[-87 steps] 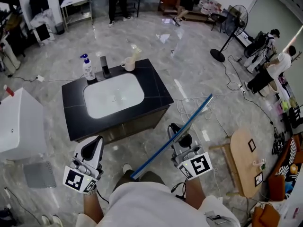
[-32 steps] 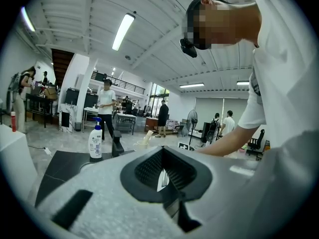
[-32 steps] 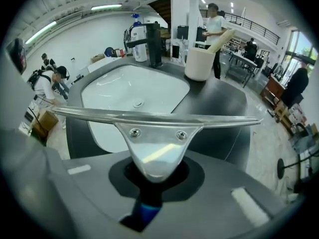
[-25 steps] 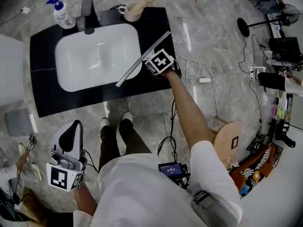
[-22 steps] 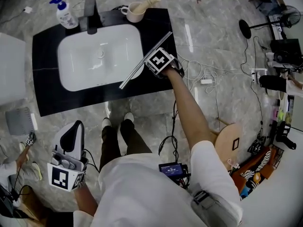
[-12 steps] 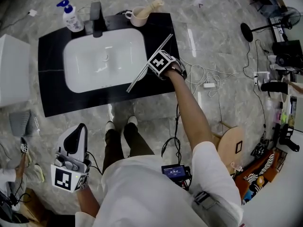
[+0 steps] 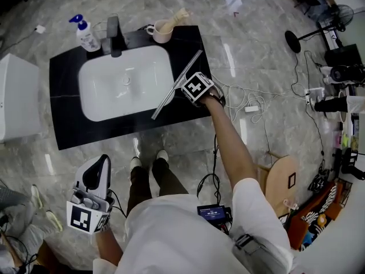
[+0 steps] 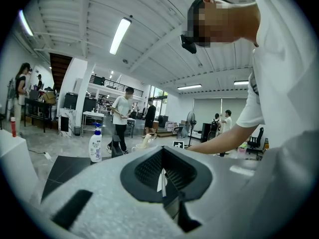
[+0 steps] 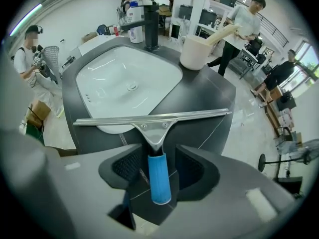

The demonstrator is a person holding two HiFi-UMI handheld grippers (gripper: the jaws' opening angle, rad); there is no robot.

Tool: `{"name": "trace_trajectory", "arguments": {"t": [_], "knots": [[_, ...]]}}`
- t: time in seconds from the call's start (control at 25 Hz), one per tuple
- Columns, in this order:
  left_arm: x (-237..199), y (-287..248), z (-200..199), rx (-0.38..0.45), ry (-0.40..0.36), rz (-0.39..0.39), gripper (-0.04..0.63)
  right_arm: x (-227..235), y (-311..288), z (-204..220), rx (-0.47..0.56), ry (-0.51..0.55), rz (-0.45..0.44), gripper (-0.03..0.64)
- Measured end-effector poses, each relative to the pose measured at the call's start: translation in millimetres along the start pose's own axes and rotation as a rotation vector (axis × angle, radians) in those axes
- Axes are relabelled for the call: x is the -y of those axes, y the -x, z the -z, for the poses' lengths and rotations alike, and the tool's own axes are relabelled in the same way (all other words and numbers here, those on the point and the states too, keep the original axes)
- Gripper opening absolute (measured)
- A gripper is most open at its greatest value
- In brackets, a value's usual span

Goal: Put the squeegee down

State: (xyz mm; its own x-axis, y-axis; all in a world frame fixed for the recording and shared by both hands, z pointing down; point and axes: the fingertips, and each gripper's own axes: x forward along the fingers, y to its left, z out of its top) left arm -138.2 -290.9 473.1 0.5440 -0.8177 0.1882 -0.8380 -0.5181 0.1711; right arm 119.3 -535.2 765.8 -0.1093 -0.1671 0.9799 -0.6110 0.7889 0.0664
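The squeegee (image 9: 152,131) is being let go on the counter (image 7: 74,131) at the right rim of the sink (image 7: 122,85), its handle loose between the opening jaws of the right gripper (image 9: 157,166), while the left gripper (image 8: 163,176) is being held pressed together, empty, well away from the sink; only withdrawal seems left.

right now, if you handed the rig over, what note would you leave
Grippers: left gripper is shut and empty, held low, away from the counter. The right gripper is over the counter, jaws opening, pads clear of the blue handle between them.
Things: squeegee lies on the counter right of the sink, its blade over the basin's edge.
Done: squeegee set down.
Left: lift the right gripper away.
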Motion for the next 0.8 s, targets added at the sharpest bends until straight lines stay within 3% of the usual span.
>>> {"name": "trace_trajectory", "arguments": {"t": [0.2,0.52,0.6,0.8], "knots": [[6.5,2.7,-9.8,0.02,-0.015,0.016,-0.011,-10.5,30.0,-12.6,0.155,0.002,0.045,0.207],[18.0,8.6,-34.3,0.067,-0.046,0.059,-0.012,-48.7,125.9,-28.4,0.535,-0.023,0.054,0.142],[20.7,9.6,-38.8,0.076,-0.053,0.072,-0.012,-57.2,156.2,-30.2,0.628,-0.027,0.081,0.071],[27.7,10.0,-50.9,0.104,-0.073,0.111,-0.011,-86.9,234.4,-30.4,0.832,-0.038,0.125,0.0]]}}
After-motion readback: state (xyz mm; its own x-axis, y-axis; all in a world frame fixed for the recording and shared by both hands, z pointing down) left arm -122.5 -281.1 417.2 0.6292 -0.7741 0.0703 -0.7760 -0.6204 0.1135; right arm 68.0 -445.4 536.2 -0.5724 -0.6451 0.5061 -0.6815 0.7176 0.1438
